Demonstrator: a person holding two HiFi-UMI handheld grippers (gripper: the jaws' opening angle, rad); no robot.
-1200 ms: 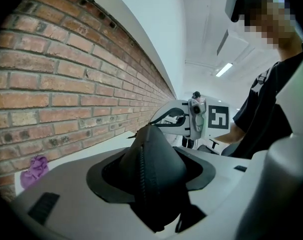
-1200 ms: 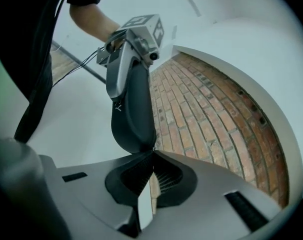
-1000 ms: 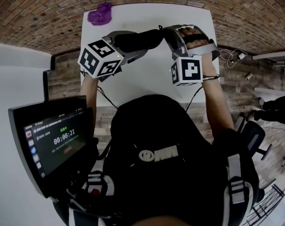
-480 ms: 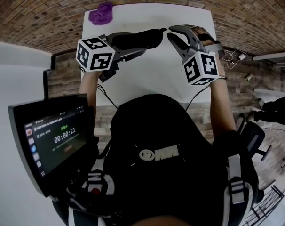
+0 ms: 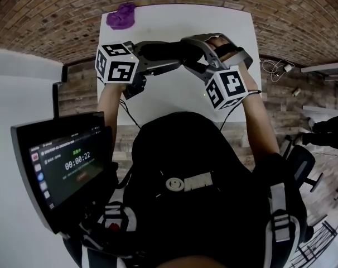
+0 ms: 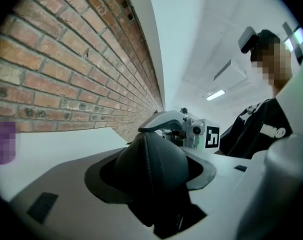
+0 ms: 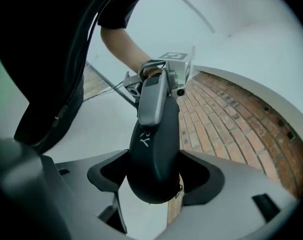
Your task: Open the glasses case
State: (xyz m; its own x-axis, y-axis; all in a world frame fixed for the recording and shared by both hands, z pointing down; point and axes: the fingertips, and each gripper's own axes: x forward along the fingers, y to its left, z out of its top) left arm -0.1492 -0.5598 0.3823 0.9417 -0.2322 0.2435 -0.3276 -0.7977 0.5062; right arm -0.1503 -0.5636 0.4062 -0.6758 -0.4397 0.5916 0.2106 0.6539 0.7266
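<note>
At the far left corner of the white table [image 5: 186, 21] we see a purple cloth [image 5: 120, 15], well apart from the rest. Our left gripper [image 5: 158, 57] clamps the left end of the black glasses case [image 5: 166, 52], which lies crosswise over the table's middle, its lid closed. Our right gripper [image 5: 187, 53] has just been opening its jaws, and they now stand wide with the case's right end between them.
</note>
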